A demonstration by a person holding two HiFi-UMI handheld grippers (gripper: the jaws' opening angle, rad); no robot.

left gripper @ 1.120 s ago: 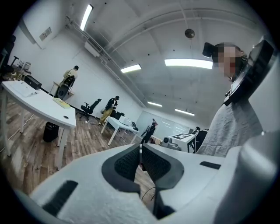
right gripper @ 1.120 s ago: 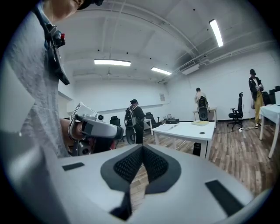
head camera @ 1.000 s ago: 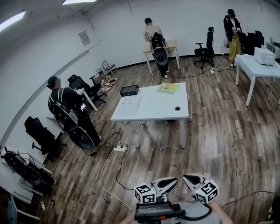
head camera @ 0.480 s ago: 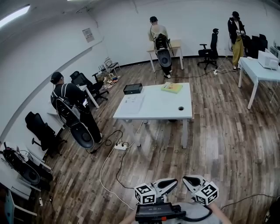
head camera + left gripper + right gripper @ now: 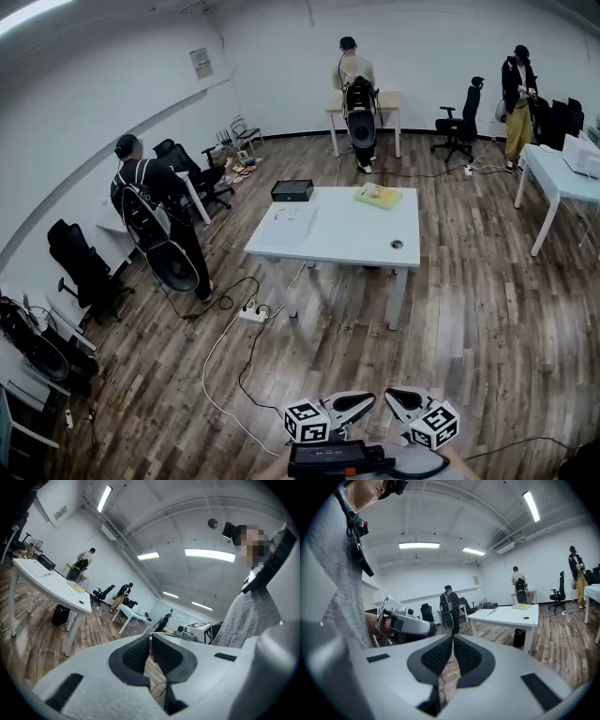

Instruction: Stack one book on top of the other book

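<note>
Two books lie well apart on the white table (image 5: 356, 248). In the head view, the green book (image 5: 379, 195) sits by the far edge at about 1 o'clock on the tabletop. The white book (image 5: 289, 224) lies flat at 9 o'clock, near the left edge. A black box (image 5: 292, 190) stands at the 11 o'clock corner.

We hold both tools low at 6 o'clock in that view, far from the table, the left gripper (image 5: 361, 403) and the right gripper (image 5: 398, 399) with their tips near each other. Each gripper view shows its own pads pressed together with nothing between them.

Those two views also show us a black bin (image 5: 519, 638) under the table, which the tabletop hides from above. The right gripper view catches the other tool held in a hand (image 5: 382, 625) at 9 o'clock.

Bare wood floor (image 5: 375, 347) runs from us to the table at 12 o'clock. A power strip (image 5: 253, 314) and loose cables lie at 11 o'clock. A person with a backpack (image 5: 150, 211) stands at 10 o'clock, apart from the table.
</note>
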